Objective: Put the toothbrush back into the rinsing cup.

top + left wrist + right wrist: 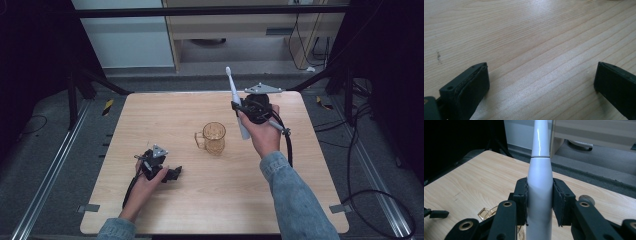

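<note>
Above the table at two o'clock, the electric toothbrush (235, 102) is clamped upright by the right gripper (539, 202); lowering into the amber mug (215, 137) looks next, while the left gripper (172, 173) is rested wide open.

Light wooden table (165, 205) on grey floor (45, 160), black cables (370, 150), pale cabinet (130, 35) behind.
</note>
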`<control>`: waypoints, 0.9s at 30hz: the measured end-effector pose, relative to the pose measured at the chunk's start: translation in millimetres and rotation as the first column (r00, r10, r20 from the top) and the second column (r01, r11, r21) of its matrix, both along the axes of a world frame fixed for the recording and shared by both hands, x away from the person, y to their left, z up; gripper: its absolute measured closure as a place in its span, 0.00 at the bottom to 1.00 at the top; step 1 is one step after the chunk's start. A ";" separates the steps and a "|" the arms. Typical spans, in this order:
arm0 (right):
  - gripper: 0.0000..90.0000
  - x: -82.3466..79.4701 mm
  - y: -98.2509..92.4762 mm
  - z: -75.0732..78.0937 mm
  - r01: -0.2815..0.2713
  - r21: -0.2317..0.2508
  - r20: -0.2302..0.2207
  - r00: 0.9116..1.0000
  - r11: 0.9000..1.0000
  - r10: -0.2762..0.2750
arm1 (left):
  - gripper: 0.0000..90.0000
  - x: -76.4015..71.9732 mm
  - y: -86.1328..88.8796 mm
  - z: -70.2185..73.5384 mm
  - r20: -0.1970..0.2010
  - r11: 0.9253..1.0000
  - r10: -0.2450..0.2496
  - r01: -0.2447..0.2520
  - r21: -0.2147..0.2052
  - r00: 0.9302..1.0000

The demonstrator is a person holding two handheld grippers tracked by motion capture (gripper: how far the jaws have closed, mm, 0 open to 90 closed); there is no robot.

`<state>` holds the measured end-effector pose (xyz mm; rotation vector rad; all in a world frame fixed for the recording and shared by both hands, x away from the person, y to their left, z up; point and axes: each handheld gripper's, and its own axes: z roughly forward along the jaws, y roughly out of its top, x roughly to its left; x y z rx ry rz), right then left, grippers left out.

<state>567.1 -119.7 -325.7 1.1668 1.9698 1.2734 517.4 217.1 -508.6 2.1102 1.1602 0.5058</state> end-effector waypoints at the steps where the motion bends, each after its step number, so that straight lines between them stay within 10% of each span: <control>1: 0.74 1.4 1.8 0.9 -0.003 -0.004 0.002 1.000 1.000 0.003 | 0.00 0.0 0.0 0.0 0.000 1.000 0.000 0.000 0.000 1.000; 27: 0.74 13.6 49.3 12.4 -0.058 0.018 0.067 0.996 0.998 0.056 | 0.00 -0.2 -0.1 0.0 0.002 1.000 -0.002 0.002 0.000 1.000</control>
